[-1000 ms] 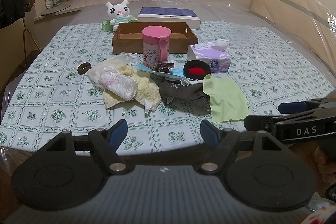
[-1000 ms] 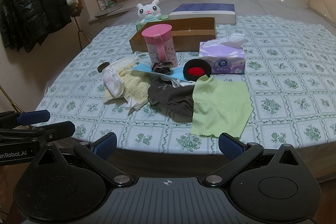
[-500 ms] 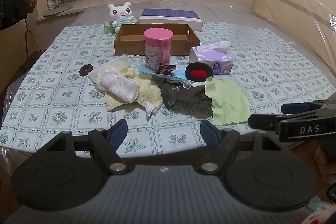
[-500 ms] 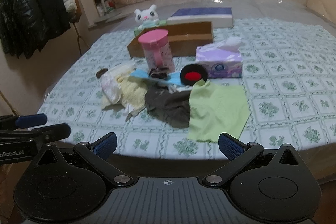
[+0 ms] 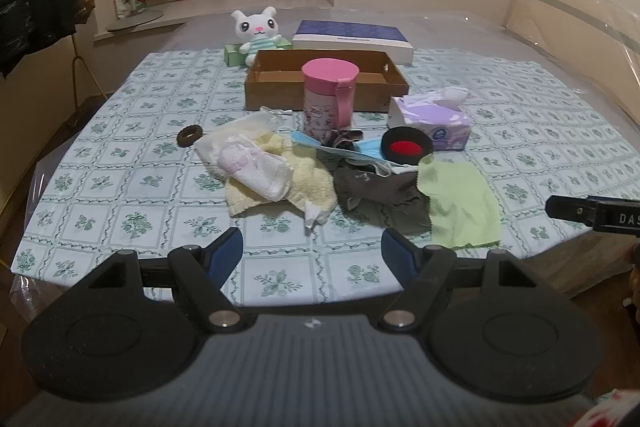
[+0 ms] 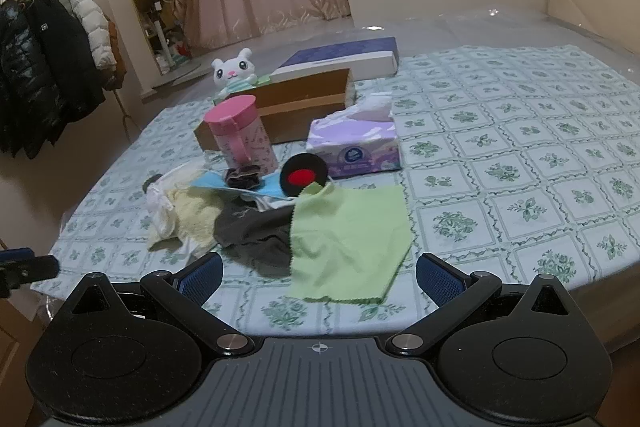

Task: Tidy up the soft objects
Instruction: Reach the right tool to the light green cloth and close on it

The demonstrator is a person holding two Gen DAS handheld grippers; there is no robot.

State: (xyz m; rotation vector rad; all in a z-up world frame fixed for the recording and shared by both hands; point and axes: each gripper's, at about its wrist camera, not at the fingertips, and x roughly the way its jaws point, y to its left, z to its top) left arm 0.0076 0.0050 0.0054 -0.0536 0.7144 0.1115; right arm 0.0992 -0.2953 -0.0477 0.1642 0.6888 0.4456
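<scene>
Nothing sorted yet: the green square cloth (image 6: 348,239) lies before the empty brown cardboard tray (image 5: 324,83); both grippers' jaws are spread, holding nothing.

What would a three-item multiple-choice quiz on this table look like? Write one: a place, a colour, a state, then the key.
1. Where does the pink cup stand?
A. inside the cardboard tray
B. in front of the cardboard tray
C. on the tissue box

2. What colour is the flat cloth nearest the right gripper?
A. light green
B. red
C. navy

3. How do the fingers of the left gripper stand?
A. shut on the yellow towel
B. shut on nothing
C. open, holding nothing

Key: 1 B, the cup hides part of the tray's near wall. 2 A, the green cloth lies just ahead of it. 3 C, tablecloth shows between them.
</scene>
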